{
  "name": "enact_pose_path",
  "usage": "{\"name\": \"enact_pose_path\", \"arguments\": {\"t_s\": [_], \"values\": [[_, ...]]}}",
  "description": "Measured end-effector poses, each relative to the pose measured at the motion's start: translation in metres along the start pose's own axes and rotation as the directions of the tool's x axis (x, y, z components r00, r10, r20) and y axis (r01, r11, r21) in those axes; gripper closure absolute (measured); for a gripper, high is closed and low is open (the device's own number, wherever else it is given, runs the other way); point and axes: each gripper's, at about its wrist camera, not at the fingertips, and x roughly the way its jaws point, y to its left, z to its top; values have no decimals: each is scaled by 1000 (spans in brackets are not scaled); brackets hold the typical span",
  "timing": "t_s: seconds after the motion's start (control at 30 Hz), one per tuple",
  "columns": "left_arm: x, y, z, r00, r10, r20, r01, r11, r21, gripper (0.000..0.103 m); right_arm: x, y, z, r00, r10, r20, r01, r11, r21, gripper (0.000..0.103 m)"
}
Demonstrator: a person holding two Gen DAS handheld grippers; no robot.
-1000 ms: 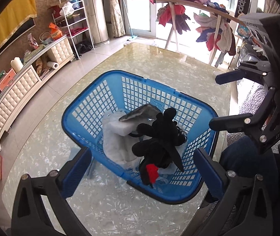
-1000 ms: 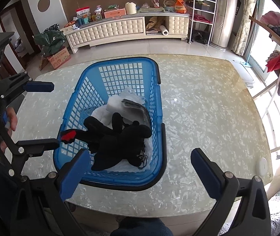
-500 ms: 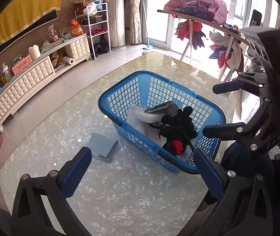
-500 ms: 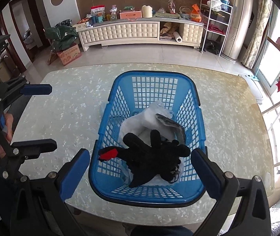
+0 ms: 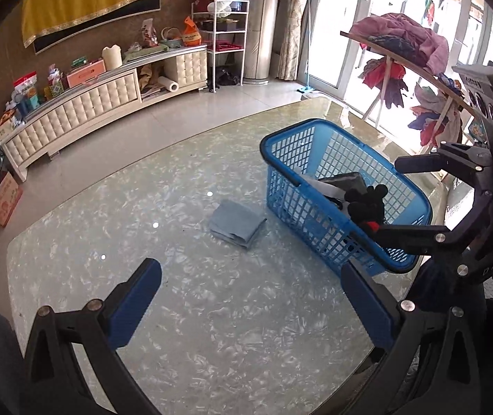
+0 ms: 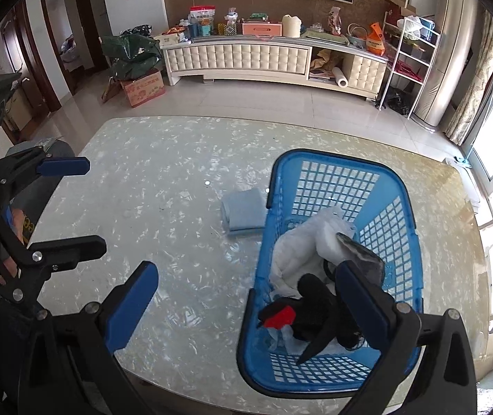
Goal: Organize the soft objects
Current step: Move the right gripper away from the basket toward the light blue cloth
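A blue plastic basket (image 5: 288,145) (image 6: 395,180) stands on the marble table and holds a black plush toy with a red part (image 5: 365,205) (image 6: 315,311), white soft items (image 6: 301,256) and a grey piece (image 6: 362,254). A folded light-blue cloth (image 5: 237,223) (image 6: 244,212) lies flat on the table just left of the basket. My left gripper (image 5: 251,306) is open over bare table, short of the cloth. Over the basket's near left corner my right gripper (image 6: 246,307) stands open and holds nothing.
The marble table (image 5: 142,207) has free surface left of the cloth. A cream sideboard (image 6: 236,57) with clutter runs along the far wall. A clothes rack (image 5: 405,45) stands by the windows at the right. A cardboard box (image 6: 142,88) sits on the floor.
Both grippers have swung left and pulled back from the basket. The basket now sits at the right of both views, and the folded blue cloth has come into sight beside it.
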Motion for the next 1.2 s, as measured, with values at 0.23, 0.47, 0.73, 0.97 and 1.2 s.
{"name": "enact_pose_path", "arguments": {"t_s": [0.23,0.47,0.73,0.97,1.2], "values": [[-11,39,-18,998,57,0,-57,992,-109,0,24,22,16,999,-25,-20,23,998,-50,0],[-16,77,-33,997,83,0,-81,977,-198,0,52,53,32,999,-16,-29,13,995,-98,0],[4,117,-56,994,97,-49,-107,951,-292,0,95,72,38,998,-33,-61,24,990,-135,0],[24,135,-71,993,99,-67,-115,938,-326,0,122,78,42,995,-66,-77,53,986,-156,0],[52,158,-82,988,119,-103,-151,903,-403,0,148,82,49,993,-56,-106,41,989,-145,0]]}}
